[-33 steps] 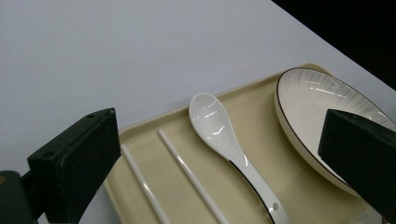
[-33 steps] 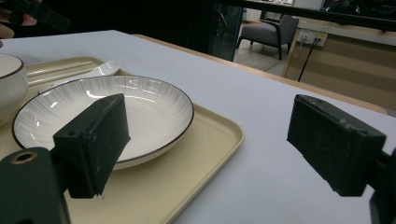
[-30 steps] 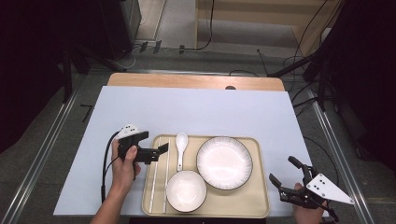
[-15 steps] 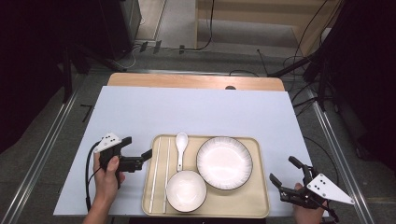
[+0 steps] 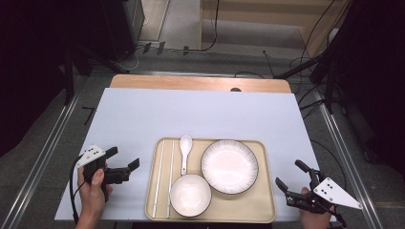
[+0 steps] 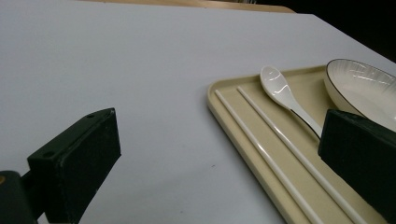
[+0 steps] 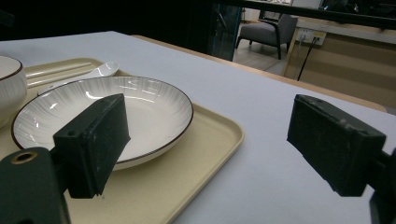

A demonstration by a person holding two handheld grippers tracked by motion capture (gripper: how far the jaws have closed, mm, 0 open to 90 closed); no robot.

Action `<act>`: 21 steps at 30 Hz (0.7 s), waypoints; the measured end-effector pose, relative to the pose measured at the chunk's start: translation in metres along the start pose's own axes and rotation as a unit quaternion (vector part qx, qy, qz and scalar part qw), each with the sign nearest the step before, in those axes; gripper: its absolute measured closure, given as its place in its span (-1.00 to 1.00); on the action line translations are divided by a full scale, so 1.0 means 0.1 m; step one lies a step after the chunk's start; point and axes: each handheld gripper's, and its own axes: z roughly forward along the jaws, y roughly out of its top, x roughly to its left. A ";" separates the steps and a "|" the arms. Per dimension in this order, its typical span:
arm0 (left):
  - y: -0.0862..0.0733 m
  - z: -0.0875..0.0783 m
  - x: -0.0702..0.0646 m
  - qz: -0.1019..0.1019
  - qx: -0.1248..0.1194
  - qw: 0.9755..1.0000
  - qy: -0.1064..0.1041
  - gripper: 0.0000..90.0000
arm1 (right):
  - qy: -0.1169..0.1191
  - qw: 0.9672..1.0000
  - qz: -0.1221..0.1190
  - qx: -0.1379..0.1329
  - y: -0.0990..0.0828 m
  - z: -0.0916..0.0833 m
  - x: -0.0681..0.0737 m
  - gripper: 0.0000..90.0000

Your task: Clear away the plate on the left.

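Note:
A beige tray (image 5: 260, 207) lies at the near middle of the white table. It carries a white plate (image 5: 229, 166), a white bowl (image 5: 190, 194), a white spoon (image 5: 185, 150) and a pair of white chopsticks (image 5: 165, 179). My left gripper (image 5: 123, 158) is open over bare table, left of the tray and apart from it. Between its jaws in the left gripper view I see the tray rim (image 6: 219, 109), chopsticks (image 6: 271, 140) and spoon (image 6: 280, 91). My right gripper (image 5: 290, 174) is open beside the tray's right edge, holding nothing. The right gripper view shows the plate (image 7: 116, 112) and tray (image 7: 205, 140).
The white table sheet (image 5: 200, 114) stretches bare beyond the tray to a wooden strip (image 5: 200, 83) at the far edge. Metal rails (image 5: 52, 143) run along both table sides. Cables and stands lie on the floor behind.
My left gripper has drawn back leftward and toward the person, from the tray's chopstick side to bare table. The right gripper has stayed put.

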 end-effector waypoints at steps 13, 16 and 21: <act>-0.17 -0.26 0.15 -0.001 -0.010 1.000 0.022 -1.00 | -0.002 1.000 0.001 0.000 0.00 -0.01 0.00 -0.71; -0.21 -0.32 0.18 0.000 -0.013 1.000 0.024 -1.00 | -0.003 1.000 0.001 0.000 0.00 -0.01 0.00 -0.71; -0.26 -0.41 0.22 0.002 -0.014 0.999 0.034 -1.00 | -0.003 1.000 0.001 -0.001 0.00 -0.01 0.00 -0.71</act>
